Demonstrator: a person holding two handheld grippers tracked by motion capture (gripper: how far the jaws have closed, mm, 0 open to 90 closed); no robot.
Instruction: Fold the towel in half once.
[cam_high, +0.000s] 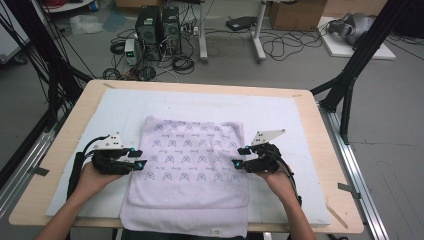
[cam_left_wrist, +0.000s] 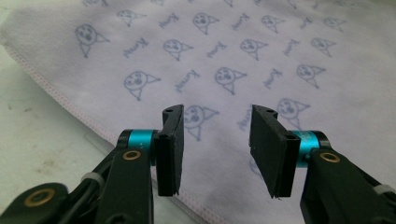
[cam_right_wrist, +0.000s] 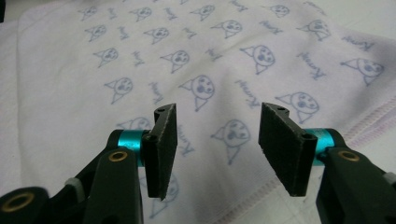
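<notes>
A pale lilac towel printed with small blue cartoon faces lies folded flat in the middle of the table, its near end hanging over the front edge. My left gripper sits at the towel's left edge, jaws pointing right, open with nothing between them. In the left gripper view the open gripper hovers just over the towel near its stitched hem. My right gripper sits at the towel's right edge, pointing left, also open and empty. The right gripper view shows that gripper above the towel.
A white mat covers the wooden table under the towel. Black frame posts stand at both far corners. Beyond the table, computers and tangled cables lie on the floor.
</notes>
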